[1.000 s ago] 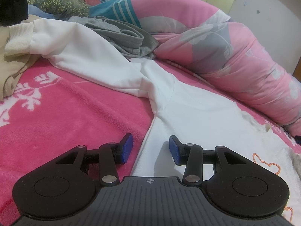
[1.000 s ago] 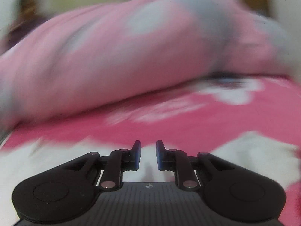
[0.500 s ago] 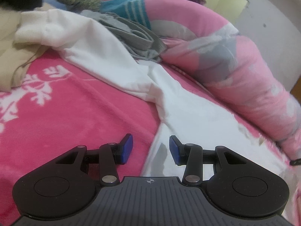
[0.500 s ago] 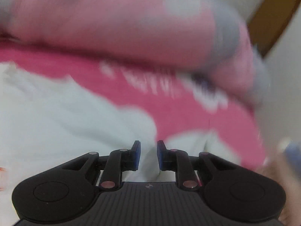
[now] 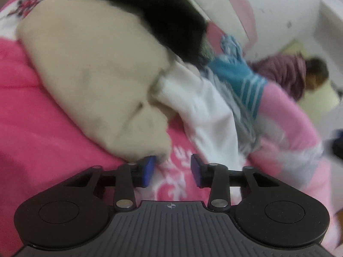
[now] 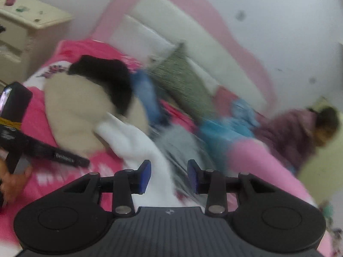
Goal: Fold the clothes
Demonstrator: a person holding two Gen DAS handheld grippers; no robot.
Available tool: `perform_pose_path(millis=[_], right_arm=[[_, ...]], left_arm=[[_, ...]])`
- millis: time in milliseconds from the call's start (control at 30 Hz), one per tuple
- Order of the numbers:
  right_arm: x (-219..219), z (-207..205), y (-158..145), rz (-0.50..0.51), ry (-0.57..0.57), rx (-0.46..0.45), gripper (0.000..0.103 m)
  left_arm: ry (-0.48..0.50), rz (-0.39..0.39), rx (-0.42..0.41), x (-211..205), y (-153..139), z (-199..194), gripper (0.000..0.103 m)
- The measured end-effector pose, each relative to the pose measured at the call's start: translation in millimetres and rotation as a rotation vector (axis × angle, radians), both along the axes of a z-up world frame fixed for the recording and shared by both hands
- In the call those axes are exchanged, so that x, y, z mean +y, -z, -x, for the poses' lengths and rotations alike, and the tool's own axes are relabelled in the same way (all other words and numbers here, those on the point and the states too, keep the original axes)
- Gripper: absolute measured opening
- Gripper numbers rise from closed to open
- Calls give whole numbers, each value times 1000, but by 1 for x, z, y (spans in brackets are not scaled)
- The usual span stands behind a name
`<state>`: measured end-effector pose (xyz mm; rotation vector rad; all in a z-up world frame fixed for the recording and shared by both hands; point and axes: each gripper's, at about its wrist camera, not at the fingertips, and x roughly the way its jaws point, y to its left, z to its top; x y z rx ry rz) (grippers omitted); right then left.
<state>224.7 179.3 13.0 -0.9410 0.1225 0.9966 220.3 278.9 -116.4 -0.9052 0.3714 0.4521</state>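
clothes (image 5: 199,107) lie in a loose heap on the pink bed (image 5: 42,128). none looks folded flat. a white top (image 6: 137,145) is long and stretched out, with one end bunched up against a beige lump (image 5: 92,75). a black piece (image 5: 150,15) sits on top of the beige one. a grey piece (image 5: 242,120) and a blue striped piece (image 5: 242,79) lie just past the white top. so i think much folding is left. both pictures are blurry, so small folds are hard to see.

the left gripper (image 5: 171,170) is open and holds nothing. between its fingers is only pink bed. the beige lump is right at its left finger, maybe touching it; i cannot tell. the white top is just ahead and to its right.

the right gripper (image 6: 168,176) is open too, with nothing pinched. the white top runs right under the gap between its fingers and goes on ahead to the left. the grey piece is ahead on its right side.

far ahead is a green pillow (image 6: 182,81) and a pink and white headboard (image 6: 193,34). a rolled pink quilt (image 5: 295,132) lies to the right.
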Motion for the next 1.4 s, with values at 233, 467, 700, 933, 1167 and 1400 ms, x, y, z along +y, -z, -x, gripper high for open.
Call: perform_pose_path(millis=[233, 467, 700, 933, 1167, 1400], right_arm=[[85, -17, 74, 96, -197, -16, 38], [139, -46, 90, 185, -284, 88, 49], [148, -70, 95, 223, -211, 143, 18], [55, -113, 1, -225, -94, 369, 2], [-19, -143, -66, -623, -118, 547, 2], [-35, -167, -90, -848, -188, 668, 2]], left_arm=[[-32, 61, -57, 24, 2, 13, 33], [-43, 110, -90, 36, 5, 21, 34], [-29, 90, -87, 36, 4, 19, 34], [-15, 26, -73, 26, -1, 15, 37], [-13, -4, -58, 17, -4, 12, 40], [-12, -35, -47, 9, -4, 12, 41]])
